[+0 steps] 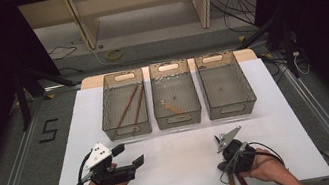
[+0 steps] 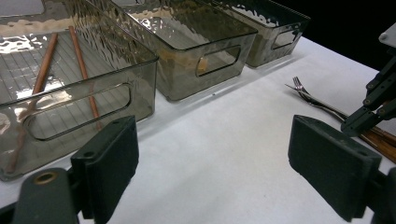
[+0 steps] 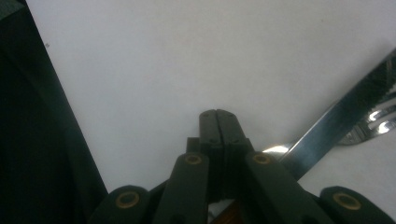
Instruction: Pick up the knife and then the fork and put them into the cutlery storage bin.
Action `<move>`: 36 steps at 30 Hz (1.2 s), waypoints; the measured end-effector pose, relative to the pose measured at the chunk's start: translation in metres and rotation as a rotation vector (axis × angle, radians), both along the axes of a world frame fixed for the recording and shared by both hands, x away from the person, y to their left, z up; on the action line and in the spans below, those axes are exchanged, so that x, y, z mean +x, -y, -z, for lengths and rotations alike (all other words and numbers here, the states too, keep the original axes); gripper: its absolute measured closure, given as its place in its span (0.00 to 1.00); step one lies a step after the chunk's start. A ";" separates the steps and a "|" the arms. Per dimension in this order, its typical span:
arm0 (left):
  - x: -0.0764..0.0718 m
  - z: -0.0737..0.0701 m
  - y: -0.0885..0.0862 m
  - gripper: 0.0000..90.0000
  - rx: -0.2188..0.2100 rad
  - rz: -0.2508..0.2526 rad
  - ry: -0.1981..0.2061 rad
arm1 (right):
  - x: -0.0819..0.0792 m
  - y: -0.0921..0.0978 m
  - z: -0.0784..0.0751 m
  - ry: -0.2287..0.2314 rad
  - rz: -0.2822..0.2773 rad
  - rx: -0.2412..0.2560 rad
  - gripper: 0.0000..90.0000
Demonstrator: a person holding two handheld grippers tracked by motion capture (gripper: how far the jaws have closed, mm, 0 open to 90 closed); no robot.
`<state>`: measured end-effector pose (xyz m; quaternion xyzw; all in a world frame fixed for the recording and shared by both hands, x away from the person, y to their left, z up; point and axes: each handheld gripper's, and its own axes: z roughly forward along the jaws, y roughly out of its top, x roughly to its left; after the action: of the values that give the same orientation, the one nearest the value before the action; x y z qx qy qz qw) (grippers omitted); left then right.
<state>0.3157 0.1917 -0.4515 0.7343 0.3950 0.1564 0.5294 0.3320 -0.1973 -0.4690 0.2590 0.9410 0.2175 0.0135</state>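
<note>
White counter (image 1: 176, 146) carries three smoky plastic bins in row at far side. Left bin (image 1: 127, 124) holds two brown chopsticks (image 1: 129, 103); middle bin (image 1: 178, 113) holds small wooden piece (image 1: 171, 106); right bin (image 1: 229, 104) looks empty. Left gripper (image 1: 130, 155) near front edge, jaws wide, nothing between. Right gripper (image 1: 226, 139) at front right, jaws pressed together over knife (image 3: 345, 116) and fork (image 2: 308, 95); whether they pinch cutlery, cannot tell.
</note>
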 end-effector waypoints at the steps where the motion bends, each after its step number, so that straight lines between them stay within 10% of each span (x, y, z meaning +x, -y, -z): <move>1: 0.000 0.000 0.000 0.17 0.001 0.001 0.001 | 0.000 0.001 0.000 0.000 0.004 -0.002 1.00; 26: 0.000 0.000 0.000 0.17 0.000 -0.001 0.005 | 0.007 0.021 -0.003 -0.003 0.040 -0.035 1.00; 36: 0.000 0.000 -0.001 0.17 -0.001 0.000 0.005 | 0.008 0.031 -0.018 0.039 0.082 0.079 0.91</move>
<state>0.3154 0.1923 -0.4512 0.7338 0.3936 0.1581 0.5307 0.3400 -0.2286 -0.4514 0.2932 0.9199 0.2587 0.0305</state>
